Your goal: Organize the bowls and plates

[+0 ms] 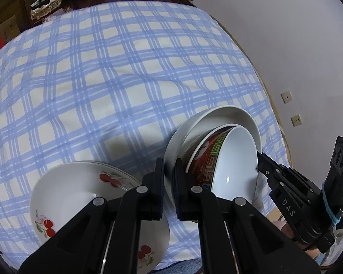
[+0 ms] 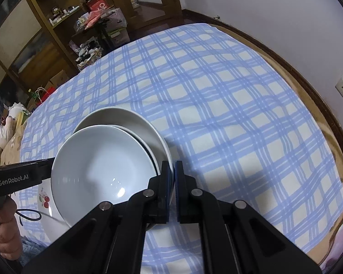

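Pinches the near rim of the white deep plate with the left hand-held gripper, jaws clenched on the ceramic. Clamps the same plate's rim with the right hand-held gripper, likewise shut tight, at about 3 o'clock of the plate in the left wrist view. Holds the plate tilted over the blue checked cloth, at 5 o'clock from that view's centre; cannot tell whether its base touches the cloth. Carries nested inside it the red patterned bowl, white within, leaning the same way. Leaves the cherry bowl on the cloth at 8 o'clock of the plate, just beside it, resting on a cherry-printed plate.
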